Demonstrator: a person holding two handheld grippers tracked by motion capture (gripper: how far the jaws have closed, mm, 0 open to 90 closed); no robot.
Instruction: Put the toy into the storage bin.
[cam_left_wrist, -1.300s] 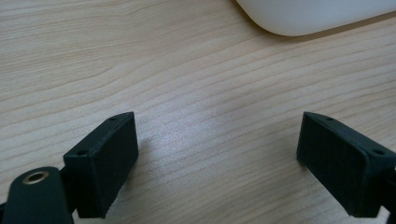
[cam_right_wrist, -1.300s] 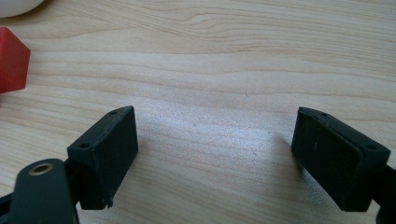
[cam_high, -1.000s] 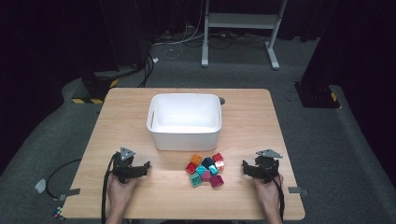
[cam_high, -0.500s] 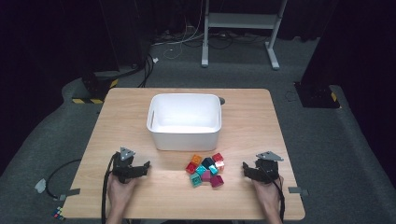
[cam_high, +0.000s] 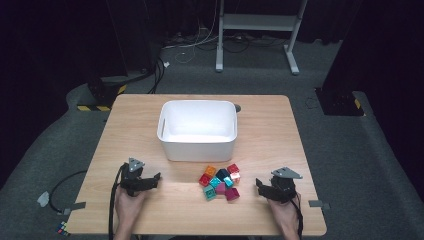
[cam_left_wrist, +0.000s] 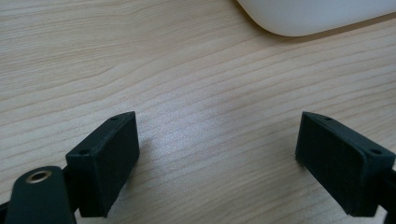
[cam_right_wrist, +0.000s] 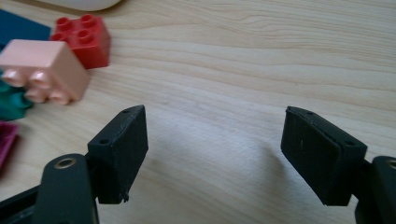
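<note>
A white bin (cam_high: 198, 129) stands in the middle of the wooden table (cam_high: 280, 130). In front of it lies a cluster of several toy bricks (cam_high: 220, 182) in red, orange, teal, pink and magenta. My left gripper (cam_high: 153, 179) rests near the front edge, left of the bricks, open with nothing between its jaws. My right gripper (cam_high: 260, 186) rests right of the bricks, also open and empty. In the right gripper view a pink brick (cam_right_wrist: 44, 70) and a red brick (cam_right_wrist: 84, 39) lie up and left of the right gripper (cam_right_wrist: 215, 149). The left gripper (cam_left_wrist: 219, 161) faces bare wood, with the bin's corner (cam_left_wrist: 317, 16) ahead.
A cable (cam_high: 65, 182) trails off the table's left side from the left gripper. Dark floor, a white stand (cam_high: 257, 22) and black equipment lie beyond the table's far edge. Bare wood spreads on both sides of the bin.
</note>
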